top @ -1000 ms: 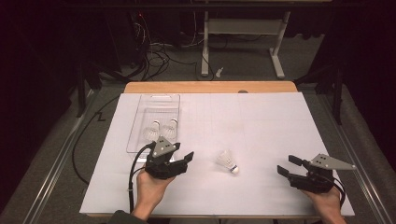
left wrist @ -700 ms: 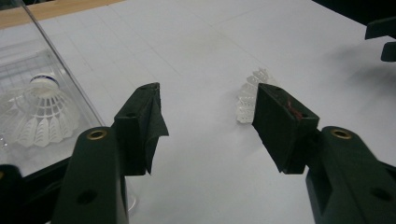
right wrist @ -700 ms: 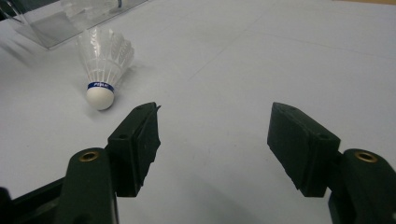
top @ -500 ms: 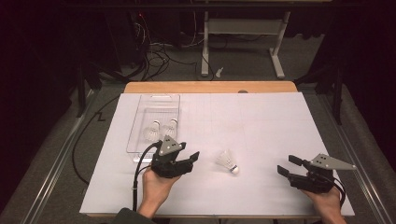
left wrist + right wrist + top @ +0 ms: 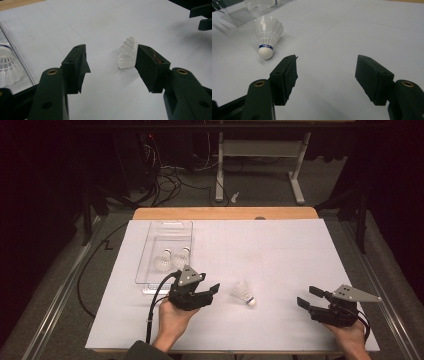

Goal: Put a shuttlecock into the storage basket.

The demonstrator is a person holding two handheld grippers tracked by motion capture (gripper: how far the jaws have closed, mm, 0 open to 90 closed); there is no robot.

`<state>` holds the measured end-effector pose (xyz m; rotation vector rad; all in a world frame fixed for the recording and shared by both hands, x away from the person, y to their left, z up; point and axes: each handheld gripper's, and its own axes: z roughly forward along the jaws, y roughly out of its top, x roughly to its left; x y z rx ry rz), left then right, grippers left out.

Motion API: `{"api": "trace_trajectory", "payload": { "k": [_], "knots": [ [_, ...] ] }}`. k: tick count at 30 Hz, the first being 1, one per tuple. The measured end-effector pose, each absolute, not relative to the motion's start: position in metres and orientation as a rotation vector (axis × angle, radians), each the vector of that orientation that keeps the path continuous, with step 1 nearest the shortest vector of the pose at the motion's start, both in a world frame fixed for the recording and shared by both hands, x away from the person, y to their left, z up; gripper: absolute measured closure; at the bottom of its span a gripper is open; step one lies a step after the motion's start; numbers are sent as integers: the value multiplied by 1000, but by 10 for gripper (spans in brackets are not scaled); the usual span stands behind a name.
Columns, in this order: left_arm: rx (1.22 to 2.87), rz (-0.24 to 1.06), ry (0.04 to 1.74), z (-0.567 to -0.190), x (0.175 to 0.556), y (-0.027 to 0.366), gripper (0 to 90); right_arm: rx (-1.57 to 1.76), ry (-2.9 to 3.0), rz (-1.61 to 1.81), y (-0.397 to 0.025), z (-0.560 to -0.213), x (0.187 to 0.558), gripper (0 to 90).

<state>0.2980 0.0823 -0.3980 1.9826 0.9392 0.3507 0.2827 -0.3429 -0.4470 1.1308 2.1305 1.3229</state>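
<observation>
At the far left of the white-covered table [image 5: 280, 250], a clear plastic tray [image 5: 150, 251] lies lengthwise, and two white shuttlecocks [image 5: 170, 260] rest inside it toward its near end, side by side. Just below the tray's near right corner, your left gripper [image 5: 214, 290] sits in your left hand [image 5: 170, 320], with its black cable looping down toward the table's front edge. Its jaws are spread wide and grasp nothing. In the left gripper view, a loose shuttlecock [image 5: 128, 53] lies on the table just ahead of the jaws, its feathered skirt partly hidden behind the right-hand jaw, and I cannot tell whether that jaw touches it. From above, that loose shuttlecock [image 5: 243, 293] lies on its side near the middle of the table's front half, just right of your left gripper, with its cork tip pointing toward the near right. Well apart from it, at the table's near right corner, your right gripper [image 5: 307, 298] rests in your right hand [image 5: 350, 335]. Its jaws are also released, wide apart and empty, pointing left toward the shuttlecock. In the right gripper view, the shuttlecock [image 5: 267, 32] lies ahead to the upper left, showing a blue band above its white cork.
</observation>
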Motion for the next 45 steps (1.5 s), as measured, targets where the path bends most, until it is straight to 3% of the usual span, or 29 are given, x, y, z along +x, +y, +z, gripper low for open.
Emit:
{"api": "trace_trajectory", "payload": {
  "k": [45],
  "knots": [
    [2009,275,899,-412,312,46,439,1130,2128,1327,-343,-447,283,344]
  ]
}}
